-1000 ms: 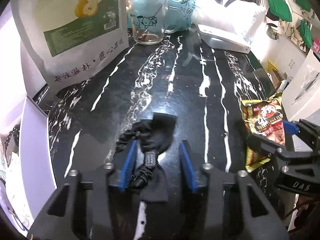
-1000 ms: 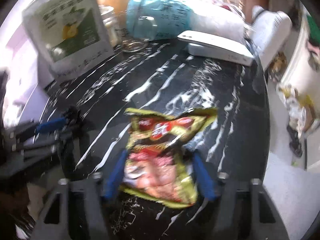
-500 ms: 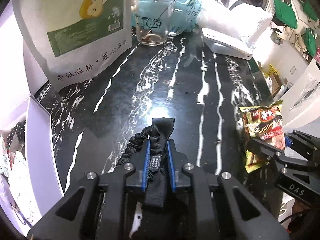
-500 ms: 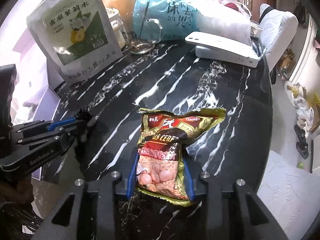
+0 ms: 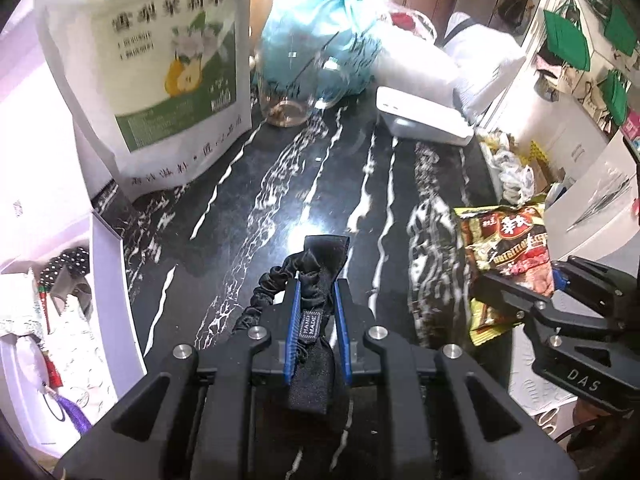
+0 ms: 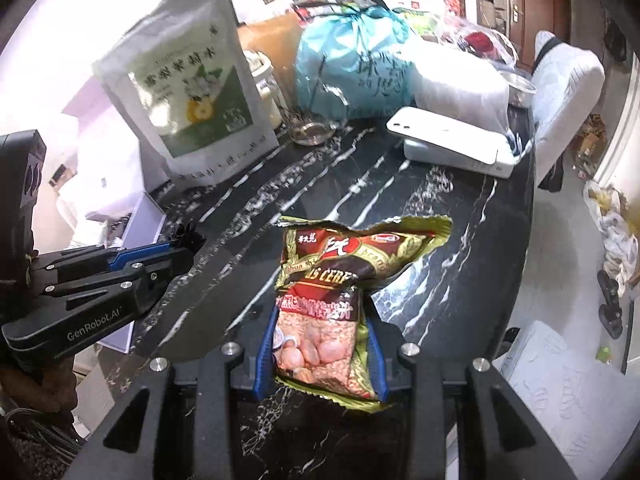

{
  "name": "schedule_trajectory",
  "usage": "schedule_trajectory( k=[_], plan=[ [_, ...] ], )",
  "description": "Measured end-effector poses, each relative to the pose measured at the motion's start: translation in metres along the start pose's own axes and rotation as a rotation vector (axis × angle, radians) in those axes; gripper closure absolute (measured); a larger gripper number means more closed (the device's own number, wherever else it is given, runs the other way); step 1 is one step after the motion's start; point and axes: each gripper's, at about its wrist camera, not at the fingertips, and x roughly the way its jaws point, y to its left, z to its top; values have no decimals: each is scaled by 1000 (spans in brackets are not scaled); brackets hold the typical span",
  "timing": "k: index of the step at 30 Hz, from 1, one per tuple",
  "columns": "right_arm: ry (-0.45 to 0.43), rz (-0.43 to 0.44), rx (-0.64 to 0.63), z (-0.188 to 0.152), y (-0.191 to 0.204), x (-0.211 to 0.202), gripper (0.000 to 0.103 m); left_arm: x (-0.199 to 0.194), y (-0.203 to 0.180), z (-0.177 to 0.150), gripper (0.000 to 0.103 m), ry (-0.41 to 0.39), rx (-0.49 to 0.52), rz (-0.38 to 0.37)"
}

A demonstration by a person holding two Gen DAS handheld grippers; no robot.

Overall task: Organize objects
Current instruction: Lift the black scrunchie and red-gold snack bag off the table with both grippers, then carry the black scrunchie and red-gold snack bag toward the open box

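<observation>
My left gripper (image 5: 316, 292) is shut on a black fabric scrunchie (image 5: 316, 268) with a small sewn label, held just above the black marble table (image 5: 280, 184). My right gripper (image 6: 320, 320) is shut on a yellow and red snack bag (image 6: 332, 292), lifted a little off the table near its right edge. The snack bag (image 5: 508, 248) and right gripper (image 5: 520, 292) also show at the right in the left wrist view. The left gripper (image 6: 188, 240) shows at the left in the right wrist view.
A tall white and green pouch (image 5: 160, 68) stands at the back left. A glass mug (image 5: 292, 96), a blue tied bag (image 5: 320, 28) and a white flat device (image 5: 420, 120) sit at the back. An open white box (image 5: 60, 320) with small items lies at the left.
Both grippers closed, the left on the scrunchie and the right on the snack bag. Both have since lifted slightly and moved forward with their objects.
</observation>
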Motion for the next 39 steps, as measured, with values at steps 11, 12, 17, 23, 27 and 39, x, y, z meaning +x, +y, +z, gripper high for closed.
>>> schedule_trajectory(
  k=[11,12,17,23,27,39],
  plan=[
    [-9,102,-120,-4,20,-34,65,-60,-8,-10,87,-55,-93,61],
    [-6,110,-133,-5,22,-36,64,-65,-9,-14,87,-60,-104,68],
    [8,163,-198,-11,36,-46,65,-86,-9,-33,87,-72,-148,90],
    [23,221,-258,-15,62,-59,65,-120,1,-55,87,-83,-198,121],
    [21,251,-294,-19,88,-68,65,-144,13,-69,87,-98,-213,139],
    [51,270,-284,-51,155,-89,65,-200,57,-128,87,-89,-231,115]
  ],
)
